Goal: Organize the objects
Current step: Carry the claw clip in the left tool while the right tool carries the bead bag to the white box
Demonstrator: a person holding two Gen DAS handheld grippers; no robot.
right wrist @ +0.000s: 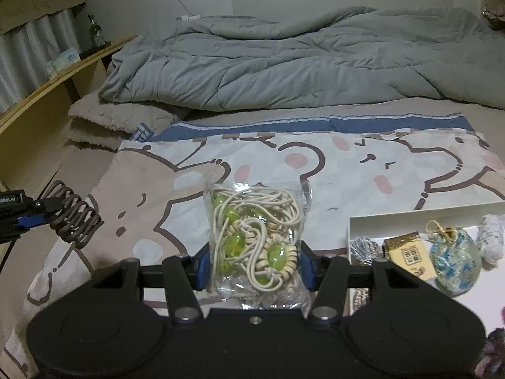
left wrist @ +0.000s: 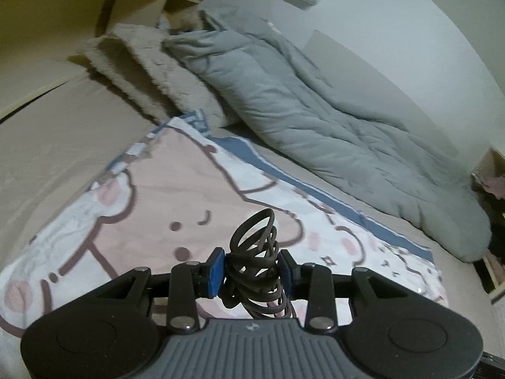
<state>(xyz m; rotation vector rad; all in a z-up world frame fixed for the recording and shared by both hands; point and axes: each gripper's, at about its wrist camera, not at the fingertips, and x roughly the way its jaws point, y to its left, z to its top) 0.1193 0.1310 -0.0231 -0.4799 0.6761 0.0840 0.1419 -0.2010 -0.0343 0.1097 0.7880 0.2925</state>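
My left gripper (left wrist: 252,271) is shut on a bundle of dark coiled cord (left wrist: 254,259), held above the cartoon-print blanket (left wrist: 142,195). From the right wrist view that same cord bundle (right wrist: 74,218) and the left gripper (right wrist: 47,211) hang at the left edge. My right gripper (right wrist: 254,265) is shut on a clear plastic bag (right wrist: 255,237) of cream cord and green beads, lifted over the blanket (right wrist: 363,170). A white tray (right wrist: 410,214) lies to the right, holding a blue patterned pouch (right wrist: 456,262), a small yellow box (right wrist: 408,255) and a white fluffy item (right wrist: 492,241).
A rumpled grey duvet (right wrist: 284,60) lies across the back of the bed, with a beige fleece pillow (left wrist: 148,66) beside it. A wooden shelf (right wrist: 41,91) runs along the left, carrying a green bottle (right wrist: 96,33). A dark fuzzy item (right wrist: 494,353) shows at the bottom right.
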